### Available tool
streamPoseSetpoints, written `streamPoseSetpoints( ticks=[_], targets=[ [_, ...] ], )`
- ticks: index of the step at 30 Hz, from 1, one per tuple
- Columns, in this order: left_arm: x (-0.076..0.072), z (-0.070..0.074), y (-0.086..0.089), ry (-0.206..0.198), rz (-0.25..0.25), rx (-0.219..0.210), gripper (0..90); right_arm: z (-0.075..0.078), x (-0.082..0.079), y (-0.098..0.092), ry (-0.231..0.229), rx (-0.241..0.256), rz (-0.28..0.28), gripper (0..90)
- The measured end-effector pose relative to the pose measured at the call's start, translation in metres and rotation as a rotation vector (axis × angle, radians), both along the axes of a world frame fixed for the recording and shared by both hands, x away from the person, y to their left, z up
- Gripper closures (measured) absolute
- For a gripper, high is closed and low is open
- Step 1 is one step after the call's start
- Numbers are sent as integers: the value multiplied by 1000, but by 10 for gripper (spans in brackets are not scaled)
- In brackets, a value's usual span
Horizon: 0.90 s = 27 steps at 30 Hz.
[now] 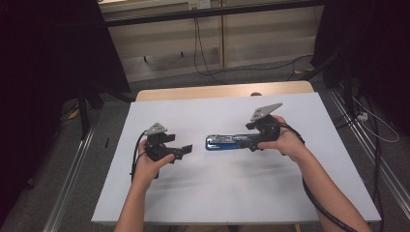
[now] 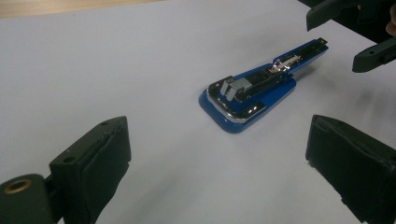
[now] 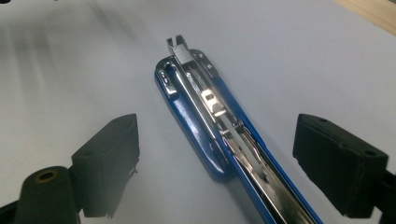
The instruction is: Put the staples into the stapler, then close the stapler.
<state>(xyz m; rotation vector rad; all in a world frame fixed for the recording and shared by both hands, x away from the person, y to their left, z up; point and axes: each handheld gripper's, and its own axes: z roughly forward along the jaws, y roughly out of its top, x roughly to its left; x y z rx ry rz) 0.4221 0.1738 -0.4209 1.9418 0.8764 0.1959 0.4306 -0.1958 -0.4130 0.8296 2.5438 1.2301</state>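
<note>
A blue stapler (image 1: pixel 227 142) lies folded open and flat on the white tabletop (image 1: pixel 217 193), its metal staple channel facing up. In the right gripper view, the stapler (image 3: pixel 210 121) runs between the jaws of my right gripper (image 3: pixel 217 140). The jaws stand wide on either side without touching it. From above, the right gripper (image 1: pixel 250 137) sits over the stapler's right end. My left gripper (image 1: pixel 186 151) is a short way left of the stapler, open with nothing in it. The left gripper view has the stapler (image 2: pixel 247 93) ahead of the left gripper (image 2: pixel 217 158).
A strip of bare wooden tabletop (image 1: pixel 217 91) runs along the far edge beyond the white surface. Cables (image 1: pixel 203 58) trail over the floor behind the table. Black curtains (image 1: pixel 48 72) hang on both sides.
</note>
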Motion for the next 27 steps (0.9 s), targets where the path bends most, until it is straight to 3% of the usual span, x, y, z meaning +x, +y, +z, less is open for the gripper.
streamPoseSetpoints(
  ticks=[13,22,27],
  targets=[
    [0,-1,-3,2,-13,2,69,-7,-18,-24,-22,-3,-74,130],
    [-2,0,-5,-5,-16,1,72,2,-32,-49,-60,44,-159,134],
    [0,-1,-8,-10,-16,3,75,4,-35,-56,-74,32,-183,139]
  ],
)
